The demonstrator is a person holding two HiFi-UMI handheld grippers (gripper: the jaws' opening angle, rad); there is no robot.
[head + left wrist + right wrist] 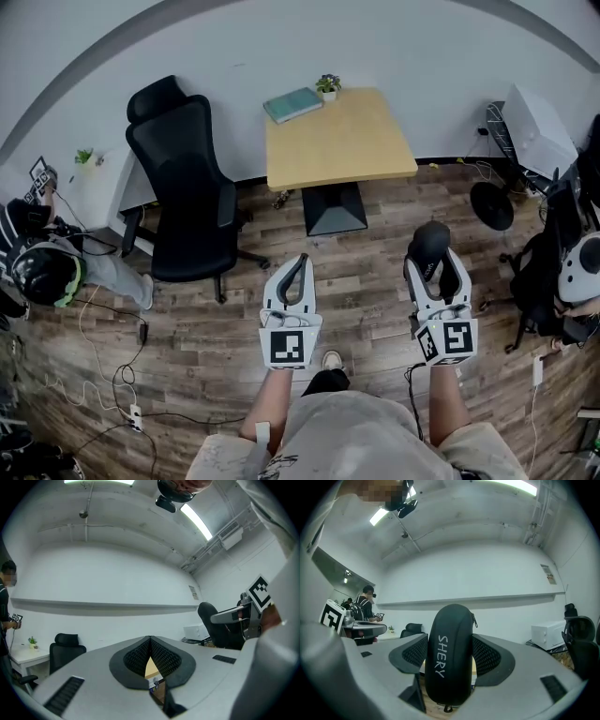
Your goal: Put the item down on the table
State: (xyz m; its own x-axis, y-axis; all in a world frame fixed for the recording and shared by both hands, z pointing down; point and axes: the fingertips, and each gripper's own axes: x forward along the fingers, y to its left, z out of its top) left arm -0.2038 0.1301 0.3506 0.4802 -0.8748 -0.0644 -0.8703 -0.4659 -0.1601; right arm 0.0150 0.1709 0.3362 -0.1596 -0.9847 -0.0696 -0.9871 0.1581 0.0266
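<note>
A black zippered case marked SHERY stands upright between the jaws of my right gripper, which is shut on it. The head view shows that case at the tip of the right gripper, held above the wooden floor. My left gripper hangs beside it with its jaws closed on nothing; its own view shows the black pads meeting at the tips. The light wooden table stands ahead of both grippers, beyond them, by the wall.
A teal book and a small potted plant lie on the table's far left corner. A black office chair stands left of the table. A person is at far left, cables lie on the floor, and a fan stands at right.
</note>
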